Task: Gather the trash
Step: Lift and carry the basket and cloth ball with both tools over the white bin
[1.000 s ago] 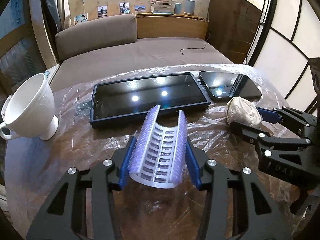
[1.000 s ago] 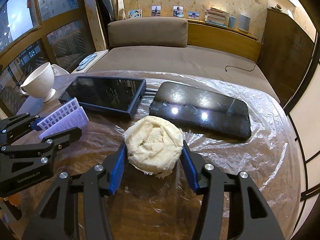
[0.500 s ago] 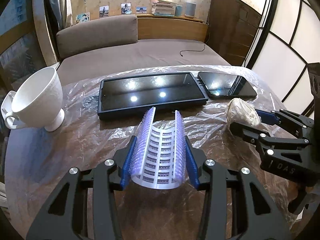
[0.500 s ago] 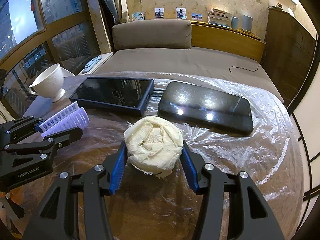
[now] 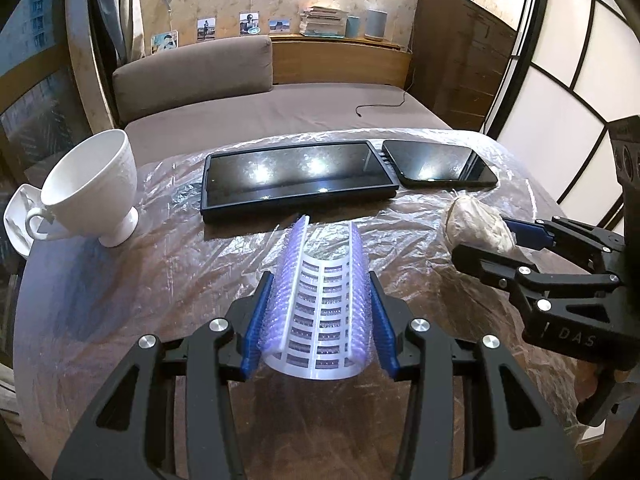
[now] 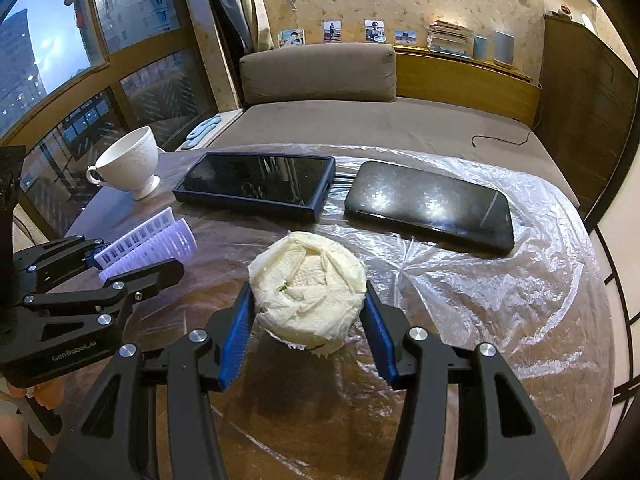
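Lower left of right view: "GenRobot.AI" on left gripper (image 6: 138, 256) pinching one bent plastic grid (image 5: 325, 304); right gripper (image 6: 307, 322) clamping one paper wad (image 6: 308, 292); two tablets.

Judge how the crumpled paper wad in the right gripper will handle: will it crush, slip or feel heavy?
The paper wad looks soft and creased, so it probably compresses rather than resists the right gripper. It bulges past the blue pads, hinting at a light, airy mass. Its rough, wrinkled surface likely grips well, so slipping seems unlikely.
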The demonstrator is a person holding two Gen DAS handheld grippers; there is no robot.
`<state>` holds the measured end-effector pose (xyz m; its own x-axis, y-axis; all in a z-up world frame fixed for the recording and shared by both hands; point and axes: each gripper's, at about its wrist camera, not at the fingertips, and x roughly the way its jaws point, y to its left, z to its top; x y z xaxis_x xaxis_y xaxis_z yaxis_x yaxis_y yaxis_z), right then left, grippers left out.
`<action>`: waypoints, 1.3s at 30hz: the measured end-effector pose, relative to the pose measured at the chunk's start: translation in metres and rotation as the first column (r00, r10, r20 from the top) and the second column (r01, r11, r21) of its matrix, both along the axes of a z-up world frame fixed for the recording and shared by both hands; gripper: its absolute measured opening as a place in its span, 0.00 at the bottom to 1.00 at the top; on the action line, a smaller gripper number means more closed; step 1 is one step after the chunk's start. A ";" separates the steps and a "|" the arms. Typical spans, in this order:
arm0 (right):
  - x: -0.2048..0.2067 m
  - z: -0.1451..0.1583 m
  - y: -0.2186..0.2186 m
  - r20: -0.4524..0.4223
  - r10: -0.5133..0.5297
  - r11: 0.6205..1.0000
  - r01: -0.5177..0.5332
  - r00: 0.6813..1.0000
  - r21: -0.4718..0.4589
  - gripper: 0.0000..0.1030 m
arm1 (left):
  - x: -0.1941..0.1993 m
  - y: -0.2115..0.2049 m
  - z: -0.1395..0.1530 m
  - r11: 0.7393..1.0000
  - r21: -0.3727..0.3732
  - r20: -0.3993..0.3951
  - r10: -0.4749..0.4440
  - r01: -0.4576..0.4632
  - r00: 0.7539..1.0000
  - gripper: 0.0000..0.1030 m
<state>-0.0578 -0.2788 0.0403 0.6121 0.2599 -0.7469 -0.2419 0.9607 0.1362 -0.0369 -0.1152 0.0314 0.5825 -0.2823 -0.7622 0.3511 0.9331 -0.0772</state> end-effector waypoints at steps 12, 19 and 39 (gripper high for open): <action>-0.021 0.003 0.004 0.009 0.024 1.000 -0.024 1.000 0.013 0.50 | -0.019 0.001 0.004 1.000 -0.002 0.020 -0.008 0.008 1.000 0.45; -0.039 0.006 0.010 0.020 0.042 0.999 -0.042 0.999 0.016 0.50 | -0.033 0.002 0.006 1.000 -0.012 0.025 -0.019 0.019 1.000 0.45; -0.143 0.016 0.018 0.073 0.184 0.980 -0.188 0.980 0.059 0.50 | -0.131 0.022 0.018 0.996 -0.024 0.082 -0.080 0.082 0.993 0.45</action>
<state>-0.2010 -0.2607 0.0565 0.5964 0.4205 -0.6837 -0.4260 0.8878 0.1744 -0.1680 -0.0932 0.0496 0.6160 -0.3512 -0.7051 0.4317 0.8992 -0.0708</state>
